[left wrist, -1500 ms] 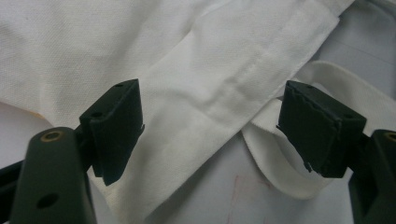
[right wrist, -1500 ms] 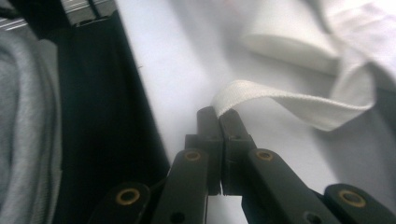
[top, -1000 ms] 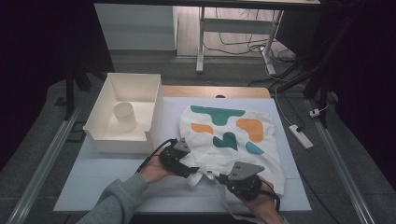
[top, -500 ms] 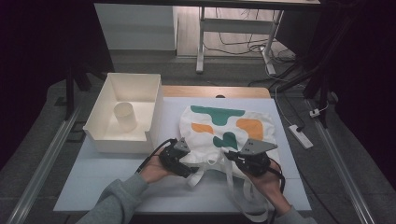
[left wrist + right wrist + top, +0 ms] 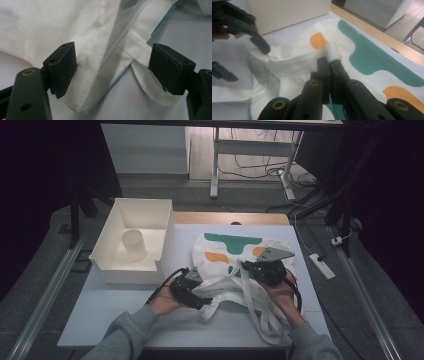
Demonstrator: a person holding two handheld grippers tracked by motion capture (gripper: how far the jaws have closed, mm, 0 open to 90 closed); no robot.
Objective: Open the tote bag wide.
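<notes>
A white tote bag [image 5: 227,252] printed with teal and orange shapes lies crumpled on the white table [image 5: 110,315]. My left gripper [image 5: 204,299] is at the bag's near left corner. Its jaws stand open across the hem and a strap [image 5: 140,50], and the cloth [image 5: 100,65] lies loose between them. My right gripper [image 5: 247,267] hovers over the middle of the bag, shut on a pinched fold of white cloth [image 5: 330,51] that sticks out past its tips [image 5: 329,62]. The long handles [image 5: 265,320] trail from it toward the front edge. The left gripper's fingers [image 5: 260,45] also show at the far hem.
An open white bin [image 5: 115,265] stands to the left of the bag with a white cup [image 5: 134,244] inside. A wooden strip [image 5: 200,217] runs along the table's back edge. A power strip [image 5: 321,266] lies on the floor at the right.
My right gripper has moved from the front edge away toward the middle of the bag and a little up, drawing the cloth and handles along. The left gripper has stayed put.
</notes>
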